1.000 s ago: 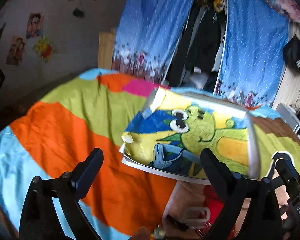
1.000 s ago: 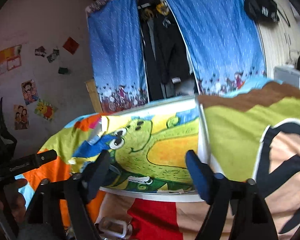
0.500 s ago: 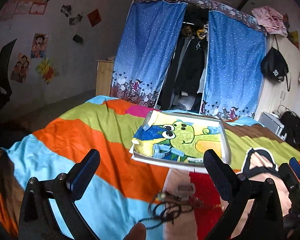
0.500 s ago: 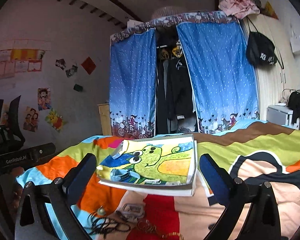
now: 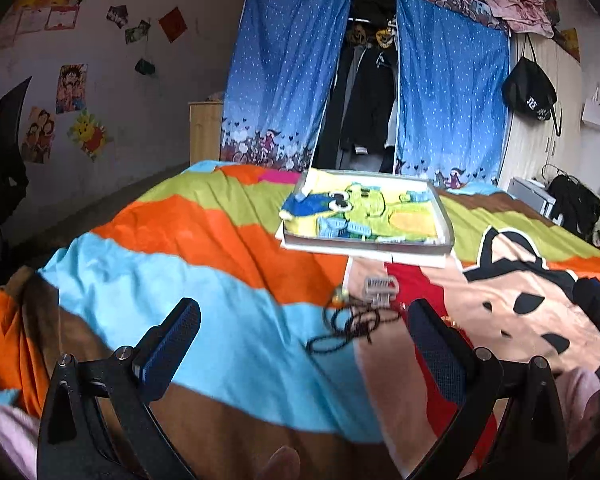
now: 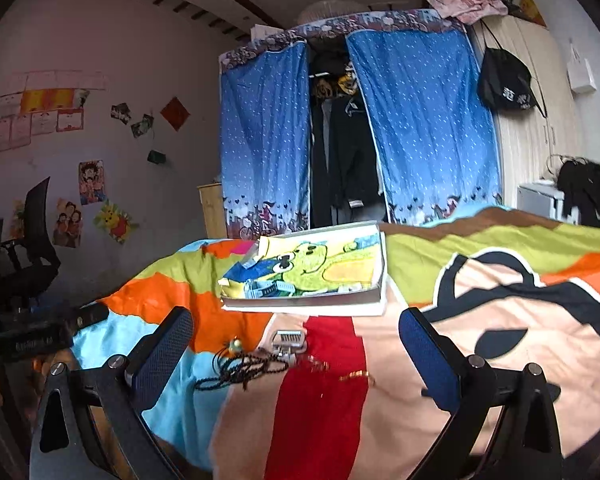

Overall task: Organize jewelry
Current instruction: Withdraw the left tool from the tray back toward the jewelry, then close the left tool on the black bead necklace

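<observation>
A shallow white box (image 5: 366,245) (image 6: 308,300) lined with a green cartoon cloth lies on the bed, with small blue-grey clips inside. In front of it lie a black beaded necklace (image 5: 350,320) (image 6: 240,368), a clear hair clip (image 5: 380,286) (image 6: 287,340), a small green-and-gold bead (image 6: 235,345) and a thin gold chain (image 6: 354,376). My left gripper (image 5: 304,344) is open and empty, held above the bed short of the necklace. My right gripper (image 6: 296,352) is open and empty, also back from the jewelry.
The bed has a bright striped cartoon cover (image 5: 204,240). Blue curtains and a wardrobe of dark clothes (image 5: 372,100) stand behind it. A black chair (image 6: 32,240) is at the left. The left gripper's body (image 6: 32,340) shows at the right wrist view's left edge.
Both grippers have pulled back and risen from close over the box. The jewelry pile in front of the box has come fully into view. Both stay open.
</observation>
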